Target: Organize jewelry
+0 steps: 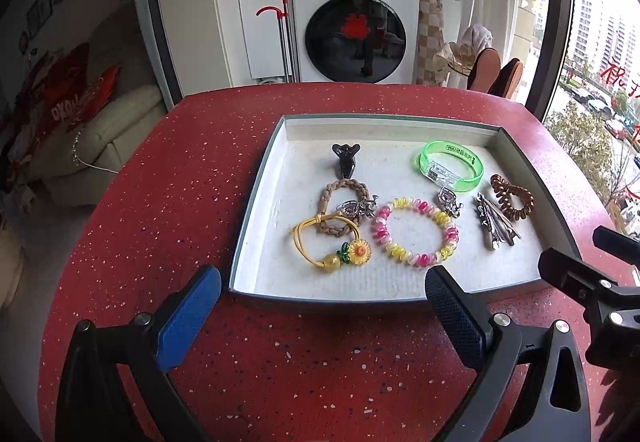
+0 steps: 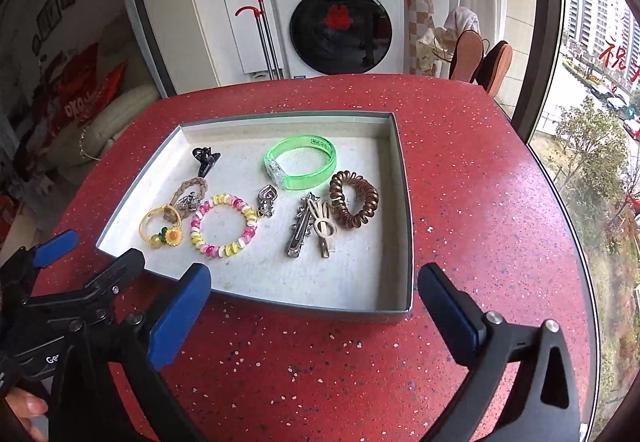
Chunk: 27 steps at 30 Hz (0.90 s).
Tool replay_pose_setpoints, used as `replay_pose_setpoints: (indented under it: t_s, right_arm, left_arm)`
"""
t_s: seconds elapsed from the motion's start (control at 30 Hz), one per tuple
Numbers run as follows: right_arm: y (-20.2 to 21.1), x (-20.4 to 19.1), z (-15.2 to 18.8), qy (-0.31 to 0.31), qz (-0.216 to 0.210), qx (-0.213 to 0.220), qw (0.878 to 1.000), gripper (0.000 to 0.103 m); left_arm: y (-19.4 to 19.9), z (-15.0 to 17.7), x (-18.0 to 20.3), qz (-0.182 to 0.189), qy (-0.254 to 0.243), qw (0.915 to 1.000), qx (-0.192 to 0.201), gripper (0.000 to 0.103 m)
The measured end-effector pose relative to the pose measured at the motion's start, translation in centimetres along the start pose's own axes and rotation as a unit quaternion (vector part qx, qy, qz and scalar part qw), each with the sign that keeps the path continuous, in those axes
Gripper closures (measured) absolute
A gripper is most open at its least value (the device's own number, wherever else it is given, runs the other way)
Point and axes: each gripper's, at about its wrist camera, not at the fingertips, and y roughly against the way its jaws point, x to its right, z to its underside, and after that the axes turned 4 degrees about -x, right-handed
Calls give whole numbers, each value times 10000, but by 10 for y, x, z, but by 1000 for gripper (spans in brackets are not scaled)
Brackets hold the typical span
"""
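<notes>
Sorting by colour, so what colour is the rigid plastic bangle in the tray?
Translucent neon green bangle, clearest in the right wrist view.

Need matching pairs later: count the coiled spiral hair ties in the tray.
2. The brown spiral tie lies at the tray's right side; the pink-and-yellow spiral tie lies near the middle front. None looks hidden.

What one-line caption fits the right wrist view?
Open right gripper hovers before a tray of hair ties, clips and a green bangle.

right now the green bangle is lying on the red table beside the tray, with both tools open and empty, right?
Not quite: the green bangle lies inside the tray, near its far wall, not on the red table. The right wrist view shows it. Both tools, left and right, are open and empty.
</notes>
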Motion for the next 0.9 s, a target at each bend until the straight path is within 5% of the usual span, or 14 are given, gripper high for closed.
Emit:
replay_pose_setpoints:
  t_s: [0.43, 0.9]
  right_arm:
    - [11, -4, 31, 30, 225, 81, 9997, 0]
    - [37, -7, 54, -44, 548, 704, 9960, 0]
  left_arm:
    - [12, 29, -4, -27, 90, 9999, 95, 0]
    - [25, 45, -9, -85, 201, 9992, 339, 0]
